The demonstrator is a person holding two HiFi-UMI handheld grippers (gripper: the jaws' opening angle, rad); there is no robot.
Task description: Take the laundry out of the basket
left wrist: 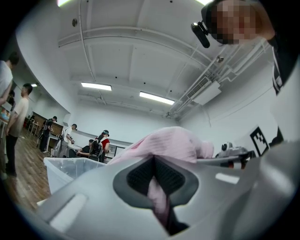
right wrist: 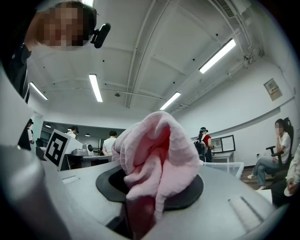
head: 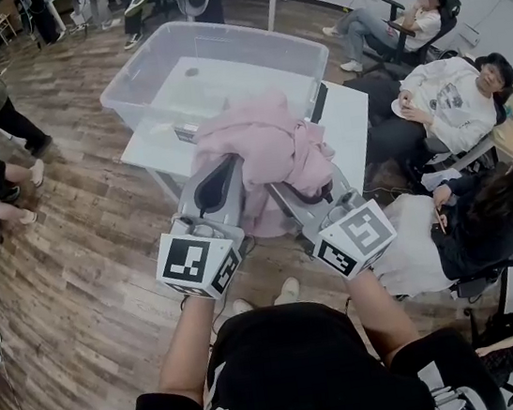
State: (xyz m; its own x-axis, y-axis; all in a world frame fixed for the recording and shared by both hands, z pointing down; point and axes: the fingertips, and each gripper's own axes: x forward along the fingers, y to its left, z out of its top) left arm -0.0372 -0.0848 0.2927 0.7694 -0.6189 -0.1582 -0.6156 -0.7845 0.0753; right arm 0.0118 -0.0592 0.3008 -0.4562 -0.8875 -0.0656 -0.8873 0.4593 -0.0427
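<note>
Head view: looking steeply down from overhead | both gripper views: looking level, jaws close-up | all sharing: pink garment

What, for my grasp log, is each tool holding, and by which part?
Both hold one pink garment: the left tool pinches a fold on its left side, the right tool a bunched fold on its right side.

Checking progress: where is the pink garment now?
Head view centre: pink garment, clamped by left gripper and right gripper, over the table beside the clear bin.
</note>
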